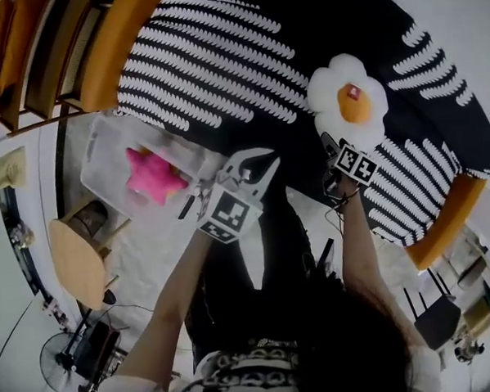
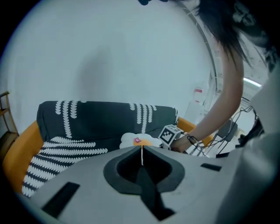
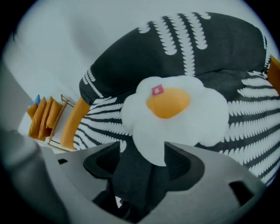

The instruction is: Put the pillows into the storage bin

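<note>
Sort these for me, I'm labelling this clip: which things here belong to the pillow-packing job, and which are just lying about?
Part of the job:
- fried-egg pillow on the sofa, its edge between the open jaws of the right gripper
- pink star pillow, already in the clear storage bin

Just lying about:
- round wooden table
- floor fan

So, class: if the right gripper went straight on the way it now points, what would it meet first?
The fried-egg pillow on the sofa: its lower edge looks already between the open jaws of the right gripper, though actual contact is unclear.
</note>
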`<state>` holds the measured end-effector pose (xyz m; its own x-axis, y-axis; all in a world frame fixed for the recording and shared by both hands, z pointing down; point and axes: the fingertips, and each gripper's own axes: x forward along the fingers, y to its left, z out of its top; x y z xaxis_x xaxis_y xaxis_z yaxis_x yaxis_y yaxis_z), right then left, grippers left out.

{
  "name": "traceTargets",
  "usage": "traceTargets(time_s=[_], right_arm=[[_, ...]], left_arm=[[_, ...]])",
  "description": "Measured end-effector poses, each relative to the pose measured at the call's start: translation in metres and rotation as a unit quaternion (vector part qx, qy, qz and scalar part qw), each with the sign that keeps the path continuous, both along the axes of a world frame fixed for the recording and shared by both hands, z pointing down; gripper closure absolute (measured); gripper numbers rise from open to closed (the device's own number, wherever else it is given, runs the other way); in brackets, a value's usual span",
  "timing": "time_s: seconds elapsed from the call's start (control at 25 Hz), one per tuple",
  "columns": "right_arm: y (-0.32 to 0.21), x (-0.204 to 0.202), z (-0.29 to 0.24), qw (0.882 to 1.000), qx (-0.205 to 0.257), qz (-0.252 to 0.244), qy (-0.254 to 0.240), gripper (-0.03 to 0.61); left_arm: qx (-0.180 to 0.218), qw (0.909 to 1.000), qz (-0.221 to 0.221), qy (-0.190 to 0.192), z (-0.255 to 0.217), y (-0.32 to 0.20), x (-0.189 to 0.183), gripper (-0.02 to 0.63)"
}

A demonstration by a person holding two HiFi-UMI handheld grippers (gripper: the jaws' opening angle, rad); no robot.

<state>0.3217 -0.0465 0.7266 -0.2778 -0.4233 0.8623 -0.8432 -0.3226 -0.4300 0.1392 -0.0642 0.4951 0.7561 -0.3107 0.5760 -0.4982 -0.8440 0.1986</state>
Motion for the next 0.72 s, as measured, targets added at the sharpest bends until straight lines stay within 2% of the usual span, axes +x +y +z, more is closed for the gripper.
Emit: traceTargets(time_s=[0.16,0.24,0.4,0.48,0.56,0.64,0.72], right_arm=[[0.018,0.045,0.026,0.997,-0.045,0.062,0.014,0.244],[0.026,0.056,0.035,0.993,-0.051,0.109,-0.004,0.224],[0.030,0.072,0.051,0.977,-0.044,0.201,-0.054,0.213],[0.028,0.074,0.059,0.974,-0.046,0.212,-0.065,0.210],[0.022,0.070,0.064,0.975,-0.041,0.203,-0.076,0.226],[0.012,0.064,0.065,0.978,-0.024,0.187,-0.089,0.313],[0.007,0.061,0.062,0.981,-0.011,0.170,-0.094,0.362]], left_arm=[[0.009,0.9998,0.012,-0.013,0.006,-0.015,0.029,0.606],[0.010,0.9996,0.015,-0.020,0.008,-0.018,0.035,0.606],[0.009,0.9995,0.011,-0.028,0.015,-0.018,0.040,0.606],[0.004,0.9996,0.007,-0.026,0.020,-0.018,0.041,0.606],[-0.002,0.9996,0.005,-0.027,0.028,-0.017,0.040,0.606],[-0.003,0.9995,0.006,-0.030,0.035,-0.017,0.043,0.606],[0.000,0.9994,0.008,-0.032,0.037,-0.014,0.046,0.606]])
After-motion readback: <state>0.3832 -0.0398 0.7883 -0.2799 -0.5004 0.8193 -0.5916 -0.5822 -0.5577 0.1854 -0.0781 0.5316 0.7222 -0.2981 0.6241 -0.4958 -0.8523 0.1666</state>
